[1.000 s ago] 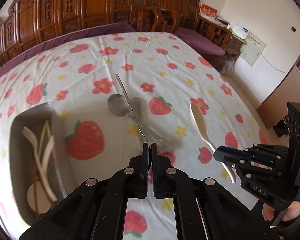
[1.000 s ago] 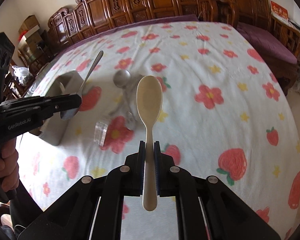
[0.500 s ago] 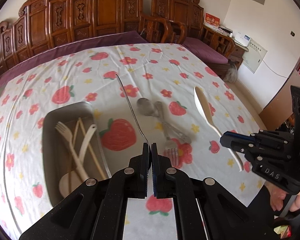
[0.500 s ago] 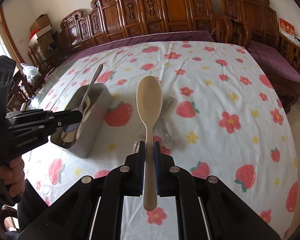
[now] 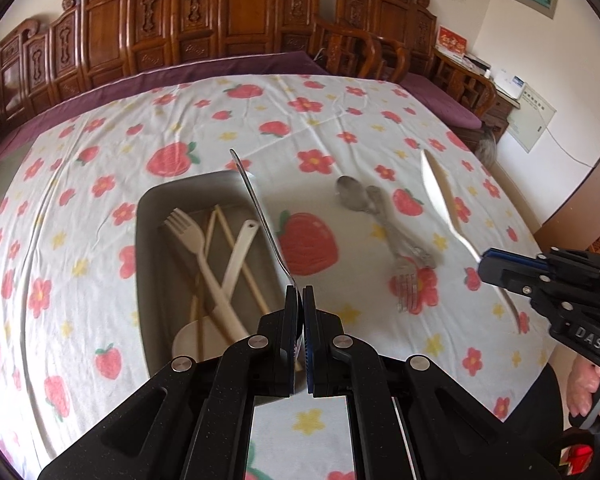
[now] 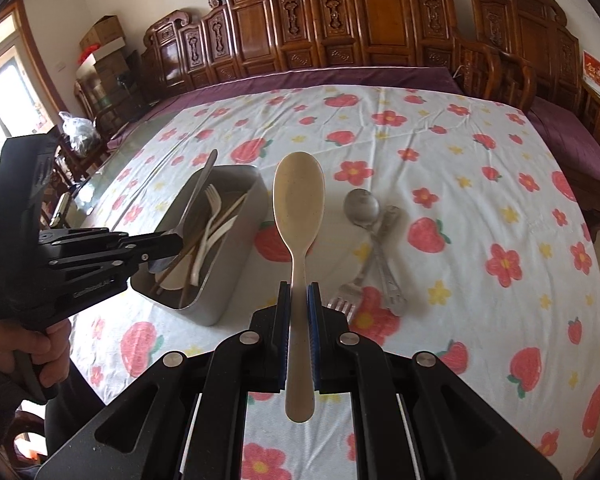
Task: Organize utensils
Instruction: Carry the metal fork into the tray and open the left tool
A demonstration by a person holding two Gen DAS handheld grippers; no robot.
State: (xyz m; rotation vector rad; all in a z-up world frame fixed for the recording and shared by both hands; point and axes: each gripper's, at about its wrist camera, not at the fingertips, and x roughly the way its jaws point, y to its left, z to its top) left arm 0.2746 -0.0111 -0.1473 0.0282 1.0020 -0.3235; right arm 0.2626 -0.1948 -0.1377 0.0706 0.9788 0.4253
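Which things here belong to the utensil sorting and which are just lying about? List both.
Job:
- left gripper, shut on metal spoon
- right gripper, shut on cream spoon
- grey box holding cream fork and chopsticks
- loose metal utensils on the cloth

Lying about:
- carved wooden chairs
- cardboard boxes
- plastic bag

A cloth (image 5: pixel 340 120) printed with strawberries and flowers covers the surface. A grey tray (image 5: pixel 148 216) of pale utensils rests on it. Right of the tray lie a metal spoon (image 5: pixel 350 196) and metal forks (image 5: pixel 406 280), overlapping one another.
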